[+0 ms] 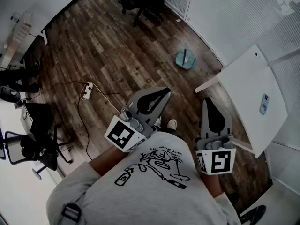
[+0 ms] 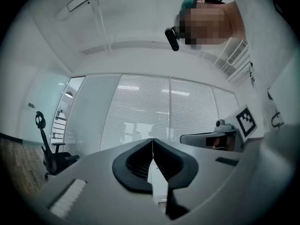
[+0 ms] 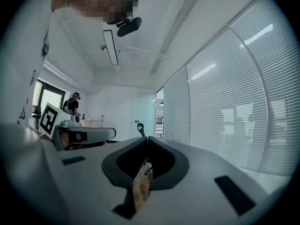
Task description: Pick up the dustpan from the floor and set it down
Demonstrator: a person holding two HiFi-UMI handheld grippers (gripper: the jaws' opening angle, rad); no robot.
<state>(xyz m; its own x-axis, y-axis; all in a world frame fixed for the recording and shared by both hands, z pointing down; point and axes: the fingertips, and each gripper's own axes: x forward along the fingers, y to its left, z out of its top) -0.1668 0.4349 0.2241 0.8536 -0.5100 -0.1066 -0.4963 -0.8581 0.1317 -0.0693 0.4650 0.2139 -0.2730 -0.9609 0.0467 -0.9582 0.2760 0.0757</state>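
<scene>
Head view: the dustpan [image 1: 185,59] lies on the wood floor [image 1: 108,46], well apart from both grippers. It is ahead of them, near the wall [image 1: 220,13] and beyond the table [image 1: 248,83] corner. The left gripper [image 1: 165,91] and right gripper [image 1: 206,101] are held out before the torso — each gripper view shows its jaws pressed together, with nothing between them.

Teal dustpan [image 1: 185,60], dark wood-grain floor [image 1: 103,46], white table [image 1: 246,95].
</scene>
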